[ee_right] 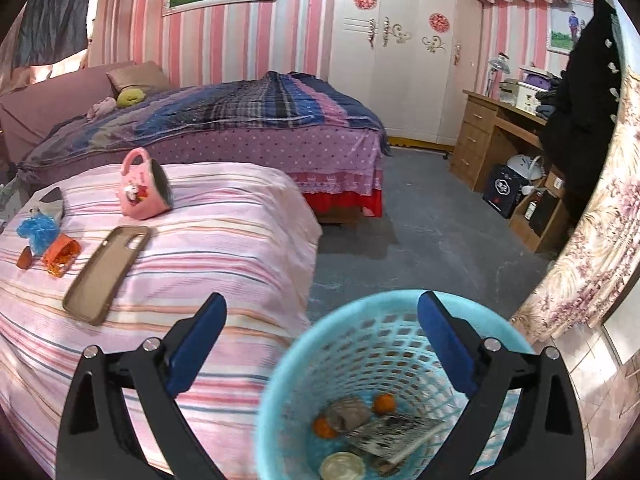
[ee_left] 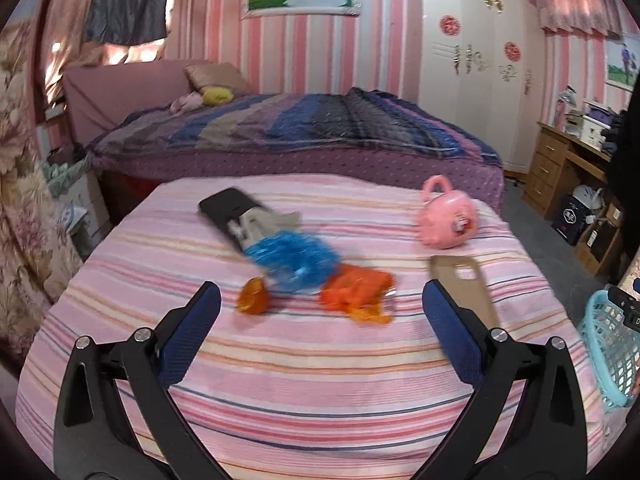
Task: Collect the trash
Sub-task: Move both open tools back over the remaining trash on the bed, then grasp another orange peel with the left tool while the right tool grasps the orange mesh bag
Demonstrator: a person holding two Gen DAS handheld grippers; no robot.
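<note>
On the pink striped bed (ee_left: 304,368) lie a crumpled blue wrapper (ee_left: 292,256), an orange wrapper (ee_left: 356,292) and a small orange peel piece (ee_left: 253,296). My left gripper (ee_left: 320,300) hangs open just in front of them, nothing between its fingers. My right gripper (ee_right: 322,316) stands open above the turquoise mesh basket (ee_right: 360,344) on the floor beside the bed. Inside the basket lie orange bits, a crumpled grey scrap, printed paper and a round lid. The same wrappers show at the left in the right wrist view: blue wrapper (ee_right: 38,234), orange wrapper (ee_right: 60,256).
A black remote (ee_left: 230,210), a pink toy handbag (ee_left: 448,220) and a tan phone case (ee_left: 464,288) also lie on the striped bed. A second bed with a plaid blanket (ee_left: 304,128) stands behind. A wooden desk (ee_right: 492,136) and floral curtain (ee_right: 592,240) are at the right.
</note>
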